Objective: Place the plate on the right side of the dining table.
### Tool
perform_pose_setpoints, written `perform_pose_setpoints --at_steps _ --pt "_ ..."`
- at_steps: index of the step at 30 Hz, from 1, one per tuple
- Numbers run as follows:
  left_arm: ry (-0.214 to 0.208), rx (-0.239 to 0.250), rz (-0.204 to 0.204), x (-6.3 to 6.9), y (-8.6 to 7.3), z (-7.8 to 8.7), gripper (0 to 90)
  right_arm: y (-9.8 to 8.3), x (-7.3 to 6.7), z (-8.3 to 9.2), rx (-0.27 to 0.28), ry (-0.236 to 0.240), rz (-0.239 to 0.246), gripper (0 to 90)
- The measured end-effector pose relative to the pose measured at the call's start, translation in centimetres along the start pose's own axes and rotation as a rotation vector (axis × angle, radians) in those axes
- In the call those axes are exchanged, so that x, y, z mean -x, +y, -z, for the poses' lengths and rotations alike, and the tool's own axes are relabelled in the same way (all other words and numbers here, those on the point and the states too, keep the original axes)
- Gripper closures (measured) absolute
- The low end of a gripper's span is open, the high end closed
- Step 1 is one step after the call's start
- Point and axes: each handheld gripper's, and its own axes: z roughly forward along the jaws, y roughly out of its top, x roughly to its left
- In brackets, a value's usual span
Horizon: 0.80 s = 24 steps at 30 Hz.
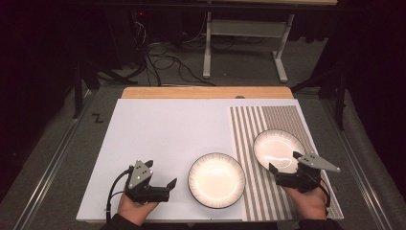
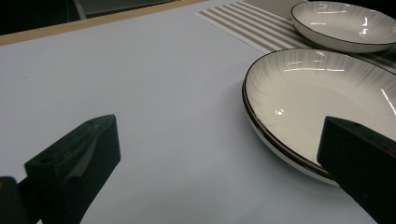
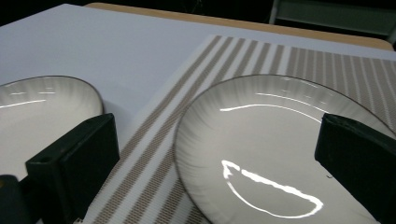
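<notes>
Two empty white plates with thin dark rims lie on the table. One plate (image 1: 216, 179) rests on the white board, right of my left gripper (image 1: 162, 173), which stands open and apart from it. In the left gripper view that plate (image 2: 317, 98) lies ahead to the right of the open jaws (image 2: 217, 135). The other plate (image 1: 277, 148) sits on the striped mat. My right gripper (image 1: 285, 161) stands open at its near rim, its pads pressing on nothing. In the right gripper view this plate (image 3: 261, 140) spreads ahead between the wide jaws (image 3: 217, 126).
A white board (image 1: 158, 134) covers most of the wooden table, with a beige striped mat (image 1: 282, 120) along its right side. A person's hands hold both grippers at the near edge. Cables and a desk frame (image 1: 208, 43) stand on the floor beyond the table.
</notes>
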Motion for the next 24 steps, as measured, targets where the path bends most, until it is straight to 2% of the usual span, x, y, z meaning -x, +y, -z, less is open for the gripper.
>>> perform_pose_setpoints --at_steps 8,13,17,24 --pt "-0.027 0.001 -0.009 0.4 0.0 0.2 0.6 0.6 -5.2 -0.3 0.018 0.084 0.058 0.5" --pt "-0.039 0.008 -0.028 1.0 0.1 0.4 0.6 0.6 -7.9 -0.1 0.031 0.126 0.089 0.4" --pt "-0.036 0.001 -0.017 0.7 0.0 0.3 0.6 0.6 -8.5 0.0 0.032 0.142 0.103 0.4" --pt "-0.031 0.007 -0.009 0.7 0.1 0.3 0.6 0.5 -7.7 0.2 0.036 0.133 0.087 0.4"
